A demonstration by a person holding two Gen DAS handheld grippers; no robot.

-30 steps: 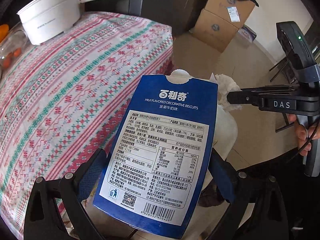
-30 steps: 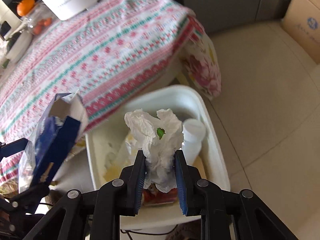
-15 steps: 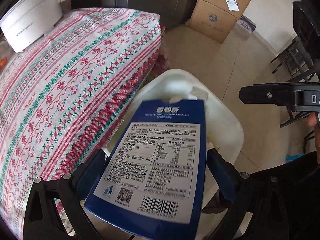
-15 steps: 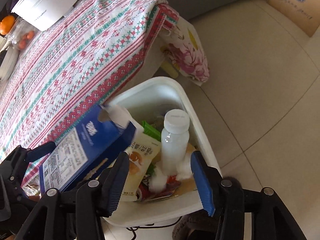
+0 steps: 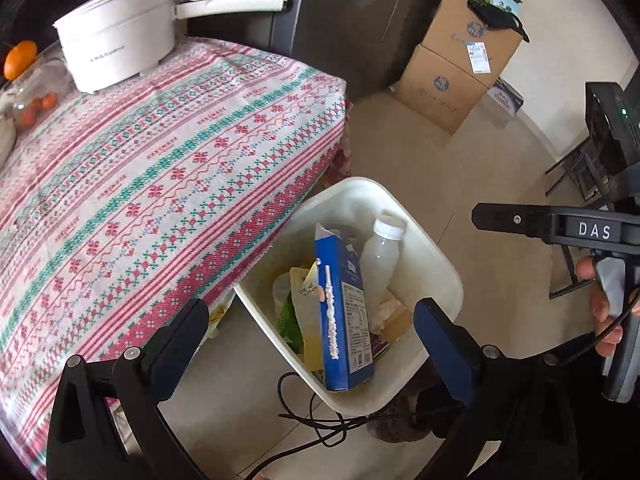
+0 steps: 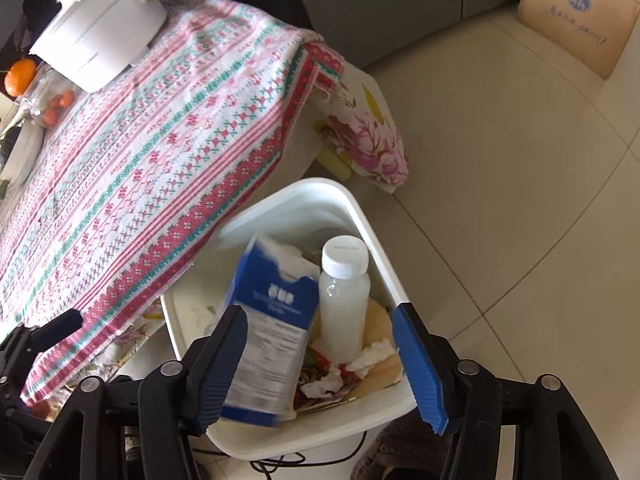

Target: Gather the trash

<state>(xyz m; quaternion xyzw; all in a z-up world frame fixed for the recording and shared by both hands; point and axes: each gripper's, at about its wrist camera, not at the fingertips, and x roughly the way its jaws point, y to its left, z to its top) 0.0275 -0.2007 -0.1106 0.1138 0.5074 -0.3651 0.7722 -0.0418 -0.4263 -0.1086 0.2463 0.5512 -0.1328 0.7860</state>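
A white trash bin (image 5: 436,252) (image 6: 360,216) stands on the floor beside the table. Inside it a blue biscuit box (image 5: 344,312) (image 6: 272,340) stands on end next to a white capped bottle (image 5: 382,256) (image 6: 344,300), snack wrappers and crumpled tissue (image 6: 372,354). My left gripper (image 5: 312,328) is open and empty above the bin. My right gripper (image 6: 320,344) is open and empty over the bin; it also shows at the right of the left wrist view (image 5: 560,224).
The table with a patterned cloth (image 5: 152,184) (image 6: 140,152) holds a white pot (image 5: 116,48) and oranges (image 5: 20,60). Cardboard boxes (image 5: 460,64) stand on the tiled floor. A black cable (image 5: 312,416) lies by the bin.
My right gripper opened and the tissue dropped into the bin. My left gripper opened and the blue box fell into the bin.
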